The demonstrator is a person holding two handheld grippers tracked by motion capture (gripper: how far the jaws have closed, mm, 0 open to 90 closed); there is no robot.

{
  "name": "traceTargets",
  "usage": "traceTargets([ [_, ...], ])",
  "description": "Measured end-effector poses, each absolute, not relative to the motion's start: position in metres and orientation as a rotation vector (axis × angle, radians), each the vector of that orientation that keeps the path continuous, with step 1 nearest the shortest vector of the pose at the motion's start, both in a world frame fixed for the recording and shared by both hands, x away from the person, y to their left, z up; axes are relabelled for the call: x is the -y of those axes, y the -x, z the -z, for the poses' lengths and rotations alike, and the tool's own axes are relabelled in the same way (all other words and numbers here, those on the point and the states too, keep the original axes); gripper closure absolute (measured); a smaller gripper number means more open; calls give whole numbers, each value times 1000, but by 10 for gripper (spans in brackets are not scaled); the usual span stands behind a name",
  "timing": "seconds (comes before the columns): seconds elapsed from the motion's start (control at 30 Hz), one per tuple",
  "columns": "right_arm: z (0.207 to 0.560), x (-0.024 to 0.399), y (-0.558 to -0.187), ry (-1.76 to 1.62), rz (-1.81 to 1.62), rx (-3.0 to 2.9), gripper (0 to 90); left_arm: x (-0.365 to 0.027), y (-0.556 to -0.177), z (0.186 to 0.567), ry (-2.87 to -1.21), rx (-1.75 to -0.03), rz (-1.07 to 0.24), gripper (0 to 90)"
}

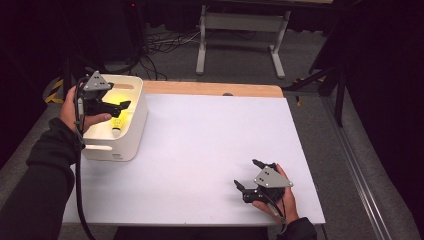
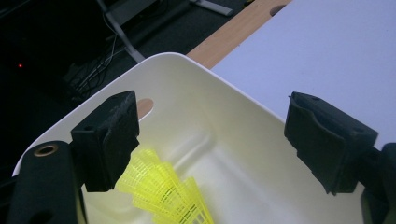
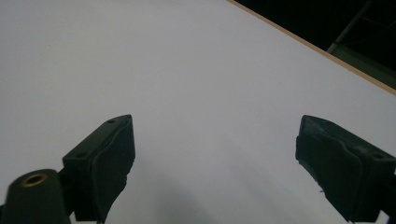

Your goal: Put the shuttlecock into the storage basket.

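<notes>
White tabletop [image 1: 200, 150], dark room. Yellow shuttlecock [image 2: 163, 193] in the far-left bin [image 1: 135, 125]: featherlight, crushable skirt, so pinch the cork. Left tool [image 1: 121, 106] and right tool [image 1: 248, 174] both wide, empty.

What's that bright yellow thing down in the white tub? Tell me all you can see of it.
It looks like a shuttlecock, maybe more than one: a neon-yellow skirt of thin plastic ribs, like netting, flaring open. It lies on its side on the floor of the white tub, at the table's left. From above a pale rounded tip shows at its near end. The left tongs hang open above it without touching; one pad hides part of the skirt.
</notes>
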State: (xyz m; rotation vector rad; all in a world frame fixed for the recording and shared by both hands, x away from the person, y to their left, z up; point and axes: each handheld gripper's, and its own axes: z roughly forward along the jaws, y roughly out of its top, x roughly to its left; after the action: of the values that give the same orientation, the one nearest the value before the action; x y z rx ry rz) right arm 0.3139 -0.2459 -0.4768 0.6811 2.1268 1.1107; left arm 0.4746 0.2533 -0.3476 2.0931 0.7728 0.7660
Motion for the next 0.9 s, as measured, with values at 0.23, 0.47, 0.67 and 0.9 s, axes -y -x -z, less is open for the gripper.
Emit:
traceTargets([
  [0.23, 477, 246, -314, -689, -1101, -2125, 128, -253, -462, 345, -2032, -744, -765, 180],
  [0.47, 476, 247, -314, -693, -1108, -2118, 128, -253, -452, 346, -2013, -719, -804, 169],
  [0.67, 476, 246, -314, -694, -1120, -2119, 128, -256, -441, 348, -1974, -697, -858, 158],
  [0.9, 476, 246, -314, -700, -1115, -2119, 126, -256, -426, 346, -1947, -652, -894, 164],
])
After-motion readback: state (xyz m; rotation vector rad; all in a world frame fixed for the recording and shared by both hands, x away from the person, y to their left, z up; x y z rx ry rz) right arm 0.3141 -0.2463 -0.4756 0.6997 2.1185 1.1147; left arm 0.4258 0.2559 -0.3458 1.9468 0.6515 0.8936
